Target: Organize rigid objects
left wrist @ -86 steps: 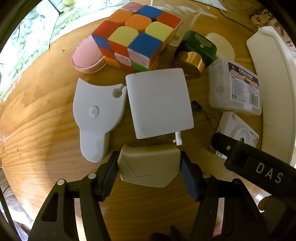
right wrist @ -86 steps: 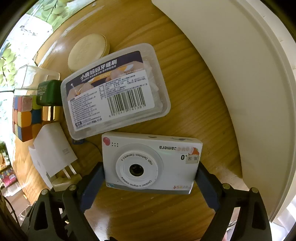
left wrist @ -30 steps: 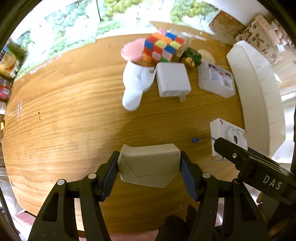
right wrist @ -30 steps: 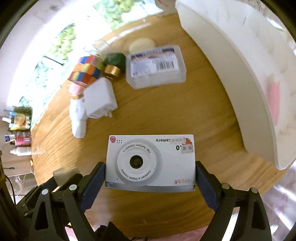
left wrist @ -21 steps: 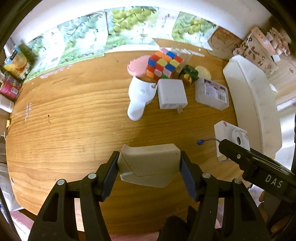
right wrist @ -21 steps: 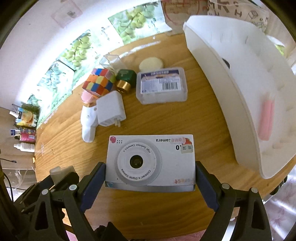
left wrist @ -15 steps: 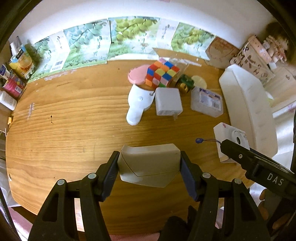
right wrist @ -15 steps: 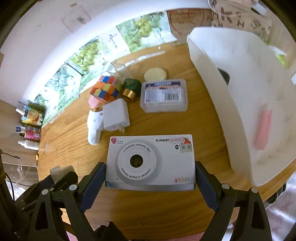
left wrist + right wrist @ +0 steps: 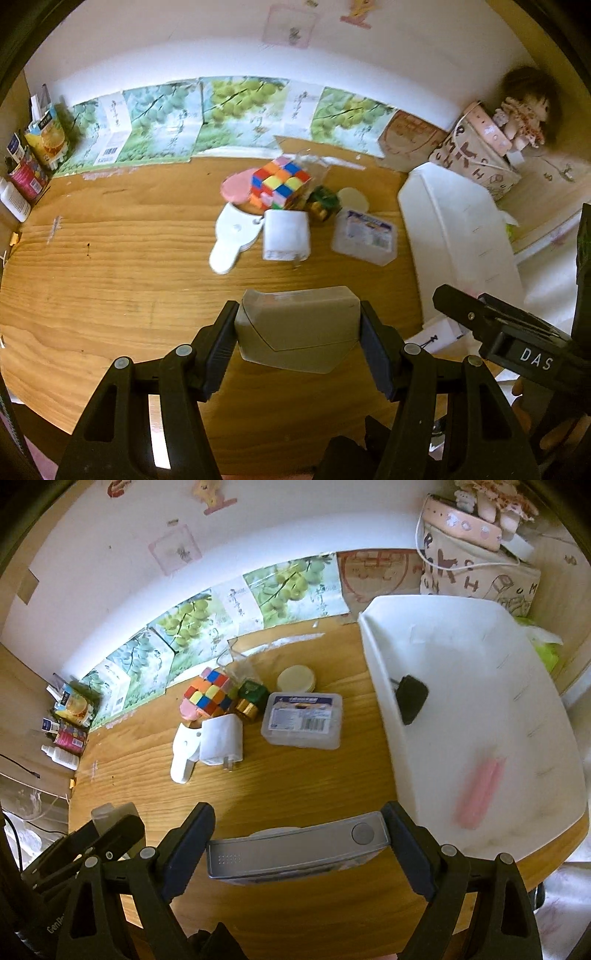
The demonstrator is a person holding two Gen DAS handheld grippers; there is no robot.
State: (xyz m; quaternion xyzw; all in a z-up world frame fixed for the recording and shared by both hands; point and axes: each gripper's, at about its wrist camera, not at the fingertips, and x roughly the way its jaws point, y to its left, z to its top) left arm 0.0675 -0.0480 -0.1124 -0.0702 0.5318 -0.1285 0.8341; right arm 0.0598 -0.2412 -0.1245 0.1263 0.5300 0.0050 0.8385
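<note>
The left gripper [image 9: 298, 334] is clamping a beige angular plastic case [image 9: 297, 330] and the right gripper [image 9: 297, 849] a white toy camera [image 9: 295, 853], and both are best kept level while crossing to the white plastic bin [image 9: 384, 686].

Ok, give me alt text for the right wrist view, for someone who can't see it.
The right gripper is shut on a white toy camera, held above a wooden table. To the right stands a white bin holding a black item and a pink one; behind lie a colour cube, white charger and clear plastic box.

Grey case [image 9: 297, 328], white camera [image 9: 295, 853], both aloft
</note>
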